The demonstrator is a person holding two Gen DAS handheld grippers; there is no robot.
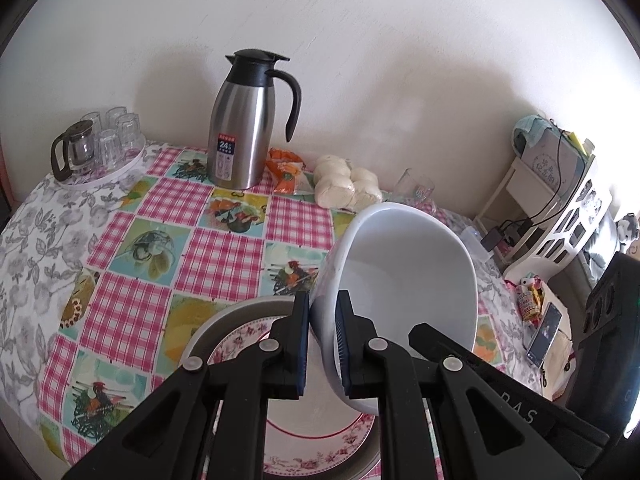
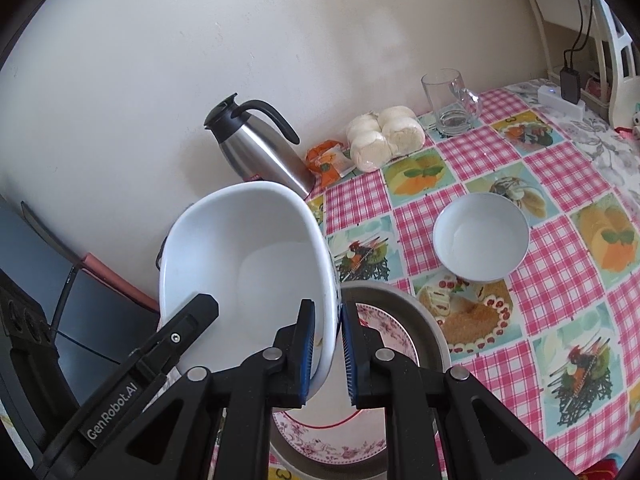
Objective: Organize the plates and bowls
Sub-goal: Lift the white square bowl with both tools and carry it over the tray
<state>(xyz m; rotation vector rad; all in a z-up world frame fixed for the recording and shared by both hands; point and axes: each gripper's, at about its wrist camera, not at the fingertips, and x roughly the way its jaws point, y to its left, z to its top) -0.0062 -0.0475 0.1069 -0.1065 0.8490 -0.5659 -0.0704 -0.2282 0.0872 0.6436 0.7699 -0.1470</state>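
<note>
— White is the big bowl [image 1: 404, 280], and it is not level. It is tipped, with its open side turned toward both cameras, and it hangs above the table.

— Who holds it?

— Both grippers. The left gripper [image 1: 323, 344] has its jaws nearly closed on the rim at one side, one finger inside and one outside. The right gripper [image 2: 327, 354] pinches the opposite rim in the same way.

— What is under it?

— A gray metal tray [image 2: 432, 328], and in it lies a plate with pink flowers [image 2: 320, 444]. The plate has nothing on it, and the big bowl is empty also.

— And other dishes?

— A small white bowl [image 2: 480, 236] stands upright on the checked tablecloth [image 1: 216, 256], to the right of the tray, a little apart from it. It is empty.

— What else stands around?

— Near the wall are a steel jug [image 1: 244, 128] with black handle, orange packets [image 1: 286, 170], a bag of white buns [image 1: 348, 188] and a glass mug [image 2: 450, 102]. At the far left, a round tray of glasses [image 1: 108, 140] with a small glass teapot [image 1: 74, 152].
</note>
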